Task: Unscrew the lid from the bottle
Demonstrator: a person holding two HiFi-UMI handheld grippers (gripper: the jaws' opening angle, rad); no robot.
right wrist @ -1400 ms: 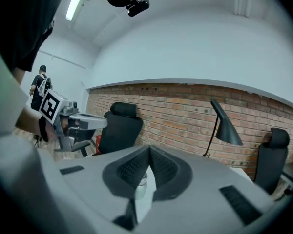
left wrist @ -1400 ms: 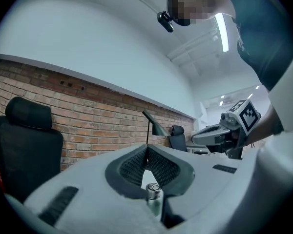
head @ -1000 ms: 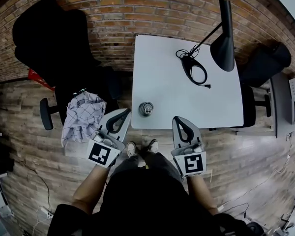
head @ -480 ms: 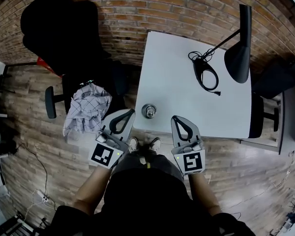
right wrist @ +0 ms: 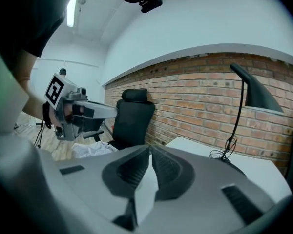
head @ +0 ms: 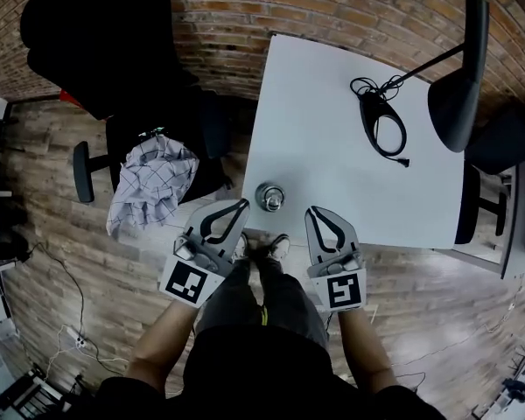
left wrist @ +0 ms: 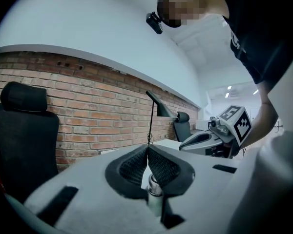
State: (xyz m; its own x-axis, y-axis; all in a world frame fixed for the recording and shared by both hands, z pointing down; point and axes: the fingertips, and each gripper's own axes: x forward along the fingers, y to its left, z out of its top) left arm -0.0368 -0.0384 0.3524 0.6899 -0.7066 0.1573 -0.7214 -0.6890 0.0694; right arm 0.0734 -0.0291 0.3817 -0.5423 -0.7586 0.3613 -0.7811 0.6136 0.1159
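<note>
A small silvery metal bottle (head: 269, 197) stands upright on the white rectangular table (head: 332, 147), close to the table's near edge and towards its left corner, with its round metal lid (left wrist: 154, 182) apparently in place on the neck. The left gripper (head: 239, 206) hangs just off that edge, its tips pointing at the bottle from just beside it without touching. In the left gripper view its ribbed black pads meet tip to tip and clamp nothing, and the bottle shows only beyond them, through the gap under the tips. The right gripper (head: 314, 211) sits at the table edge a little to the right of the bottle, jaws likewise pressed together and empty, with bare tabletop visible past them. Further back on the table lie a coiled black cable (head: 381, 116) and the black desk lamp (head: 459, 94). By my judgement the task has not begun: neither bottle nor lid is held, so opening the jaws, steadying the body, gripping the lid and turning it off all remain.
</note>
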